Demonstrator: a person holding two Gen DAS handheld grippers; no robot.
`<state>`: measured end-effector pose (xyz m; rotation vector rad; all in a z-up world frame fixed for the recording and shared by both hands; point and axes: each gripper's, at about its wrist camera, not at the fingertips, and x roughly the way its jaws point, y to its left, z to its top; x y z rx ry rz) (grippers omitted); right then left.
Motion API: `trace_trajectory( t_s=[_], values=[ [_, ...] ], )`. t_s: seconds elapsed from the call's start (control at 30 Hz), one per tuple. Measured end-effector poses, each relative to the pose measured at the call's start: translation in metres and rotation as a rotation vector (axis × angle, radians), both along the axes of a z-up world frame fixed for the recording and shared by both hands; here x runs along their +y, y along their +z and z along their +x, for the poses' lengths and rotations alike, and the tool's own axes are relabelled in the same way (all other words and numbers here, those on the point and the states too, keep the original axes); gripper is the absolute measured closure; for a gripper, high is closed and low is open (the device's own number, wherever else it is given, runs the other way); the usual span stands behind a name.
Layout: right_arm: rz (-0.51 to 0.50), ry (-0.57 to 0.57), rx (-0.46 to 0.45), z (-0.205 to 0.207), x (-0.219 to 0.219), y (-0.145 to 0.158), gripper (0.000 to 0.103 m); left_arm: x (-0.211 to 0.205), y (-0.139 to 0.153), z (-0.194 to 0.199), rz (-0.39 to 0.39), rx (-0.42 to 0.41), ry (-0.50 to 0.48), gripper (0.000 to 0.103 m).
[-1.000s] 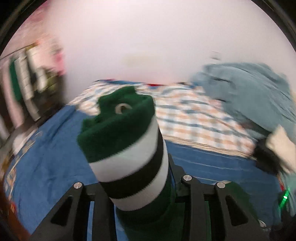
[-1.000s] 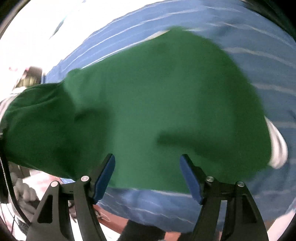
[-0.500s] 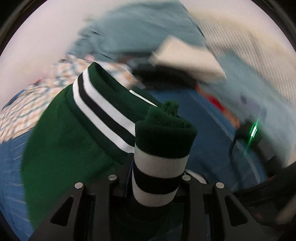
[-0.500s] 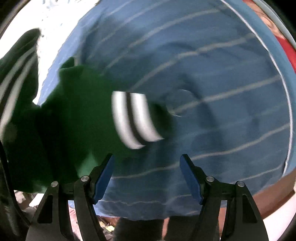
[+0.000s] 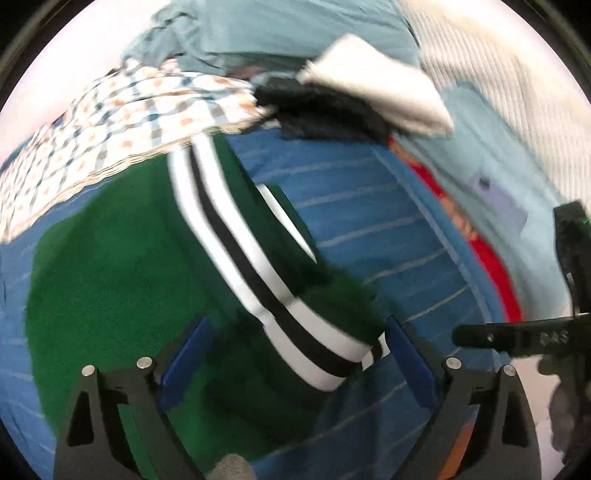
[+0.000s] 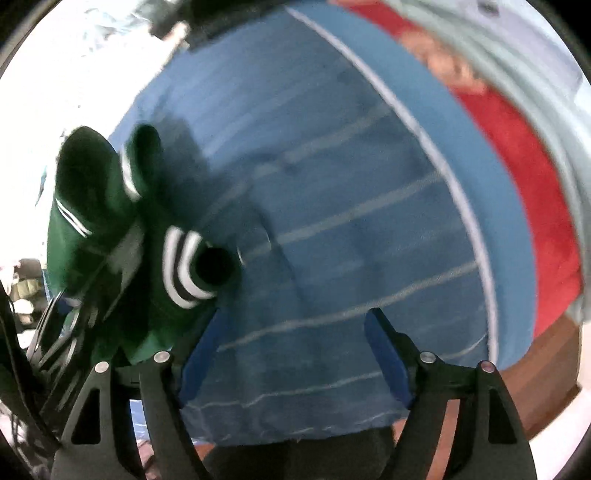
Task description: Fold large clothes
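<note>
A dark green sweater (image 5: 110, 280) with white and black striped cuffs lies on the blue striped bedsheet (image 5: 369, 206). My left gripper (image 5: 295, 354) is open just above it, and a striped cuff (image 5: 310, 343) lies between its blue pads without being held. In the right wrist view the sweater (image 6: 92, 229) is bunched at the left with a striped cuff (image 6: 184, 273) sticking out. My right gripper (image 6: 295, 347) is open and empty over the bare blue sheet (image 6: 332, 184), to the right of the sweater.
A checked blanket (image 5: 122, 122), a teal garment (image 5: 277, 33), a black item (image 5: 325, 114) and a folded white cloth (image 5: 376, 88) lie at the far side of the bed. A red cloth (image 6: 528, 206) borders the sheet's right edge. The other gripper's black frame (image 5: 535, 336) shows at the right.
My left gripper has opened and let go of the striped cuff it held, which now lies on the bed. The right gripper has moved right, off the sweater, and stays open.
</note>
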<state>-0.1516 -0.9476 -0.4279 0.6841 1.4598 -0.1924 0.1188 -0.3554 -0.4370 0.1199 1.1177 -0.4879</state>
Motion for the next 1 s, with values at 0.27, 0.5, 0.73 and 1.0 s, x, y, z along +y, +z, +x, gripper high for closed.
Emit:
trace_trajectory(
  t_s=[0.27, 0.5, 0.73, 1.0],
  values=[
    [0.169, 0.128, -0.11, 0.083, 0.043, 0.036, 0.023, 0.121, 0.033, 0.017, 0.075, 0.013, 0.395, 0.008],
    [0.31, 0.287, -0.019, 0.153, 0.117, -0.025, 0.054, 0.178, -0.058, 0.041, 0.293, 0.137, 0.5, 0.004],
    [0.205, 0.318, 0.109, 0.133, 0.143, -0.081, 0.087, 0.185, -0.07, 0.03, 0.275, 0.162, 0.412, 0.0],
    [0.245, 0.291, -0.081, 0.166, 0.144, 0.002, 0.035, 0.192, -0.006, 0.057, 0.265, 0.075, 0.489, 0.0]
  ],
)
